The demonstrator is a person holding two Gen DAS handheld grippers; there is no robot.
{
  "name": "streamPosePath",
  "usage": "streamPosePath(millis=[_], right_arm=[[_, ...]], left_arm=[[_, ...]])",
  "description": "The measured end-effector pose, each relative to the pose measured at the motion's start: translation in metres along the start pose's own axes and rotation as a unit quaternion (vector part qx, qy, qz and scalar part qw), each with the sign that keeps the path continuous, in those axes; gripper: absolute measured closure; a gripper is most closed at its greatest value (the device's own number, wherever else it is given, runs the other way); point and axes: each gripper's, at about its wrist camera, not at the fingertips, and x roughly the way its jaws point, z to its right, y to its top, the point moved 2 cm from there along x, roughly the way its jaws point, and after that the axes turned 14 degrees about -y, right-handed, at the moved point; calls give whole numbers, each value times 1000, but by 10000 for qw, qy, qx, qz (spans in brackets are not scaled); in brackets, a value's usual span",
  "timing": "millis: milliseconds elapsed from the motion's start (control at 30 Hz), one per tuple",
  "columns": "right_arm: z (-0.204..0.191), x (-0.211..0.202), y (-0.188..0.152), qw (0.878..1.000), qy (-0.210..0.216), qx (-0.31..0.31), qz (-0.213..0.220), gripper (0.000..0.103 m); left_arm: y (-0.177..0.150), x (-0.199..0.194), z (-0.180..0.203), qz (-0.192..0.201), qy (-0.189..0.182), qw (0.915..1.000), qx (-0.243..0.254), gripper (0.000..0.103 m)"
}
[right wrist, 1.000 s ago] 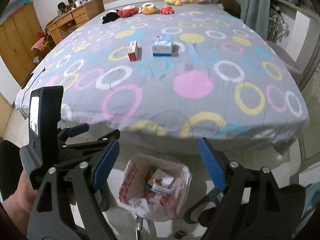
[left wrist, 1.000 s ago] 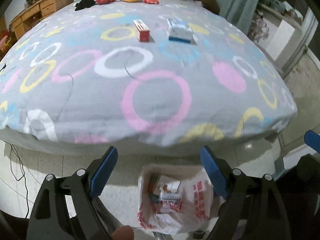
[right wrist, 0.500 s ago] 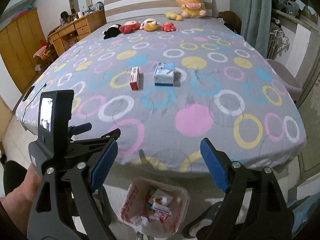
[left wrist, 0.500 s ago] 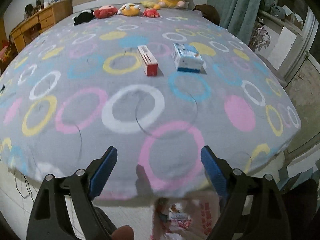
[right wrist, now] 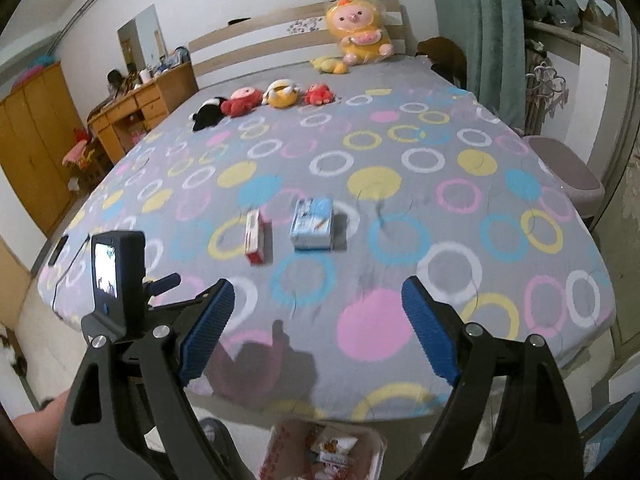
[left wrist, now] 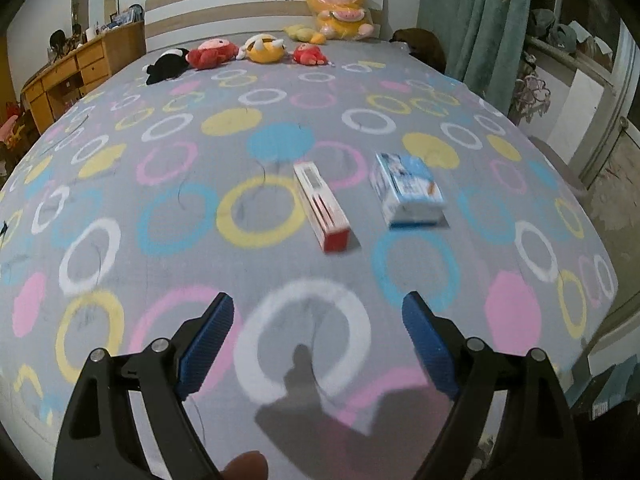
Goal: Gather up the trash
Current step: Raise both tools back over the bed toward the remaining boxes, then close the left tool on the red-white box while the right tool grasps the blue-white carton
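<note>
Now raised above the bed (left wrist: 120,208), where a second ago low at its foot over the trash bag (right wrist: 320,456). Left hand-held gripper (left wrist: 318,332) and right hand-held gripper (right wrist: 318,320) both spread wide, empty. Ahead, unobstructed: red-and-white carton (left wrist: 322,210) beside blue-and-white carton (left wrist: 408,192); plush toys (left wrist: 240,54) by headboard.

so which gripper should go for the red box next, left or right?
Left, probably. The left gripper is open over the bed, with the red box nearly straight ahead. The right gripper, also open, sits back near the bed's edge; there the box lies farther off and left.
</note>
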Motion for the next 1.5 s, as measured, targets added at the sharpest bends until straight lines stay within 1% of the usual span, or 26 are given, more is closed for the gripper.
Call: streamPosePath(millis=[100,233,300,433,533,600,667,833,967,1133,1300,1433,1500], right_arm=[[-1,13,19,10000,-26,-11,-5,16],[-12,35,35,9999,-67,-144,-44,16],[-18,50,42,9997,-31,-189,-120,16],[-29,80,52,9994,-27,-246,-250,16],[-37,104,59,9989,-14,-283,-372,16],[-42,121,62,9985,-4,-324,-448,16],[-44,135,63,9980,-9,-336,-533,16],[-53,167,66,9968,2,-415,-685,16],[-59,190,67,9957,-30,-469,-796,16],[-64,222,67,9938,-94,-536,-965,16],[-70,243,66,9923,-75,-639,-1056,16],[-72,259,61,9911,-139,-637,-1164,16],[-74,266,59,9903,-152,-644,-1219,16]], left_arm=[[17,8,-6,43,-5,10000,25,19],[32,23,-15,38,-102,9997,-211,19],[38,36,-15,-86,-66,9997,-223,18],[46,54,-10,-211,-8,9997,-93,18],[50,65,-17,-288,-28,9994,-214,18],[52,75,-23,-358,44,9989,-296,18],[54,82,-27,-416,-2,9984,-384,18],[58,95,-35,-443,113,9979,-462,18],[61,108,-41,-478,111,9970,-591,18],[60,123,-41,-582,202,9962,-621,18],[60,134,-44,-650,282,9954,-643,18],[61,139,-49,-686,339,9946,-702,18],[61,141,-49,-714,378,9946,-647,18]])
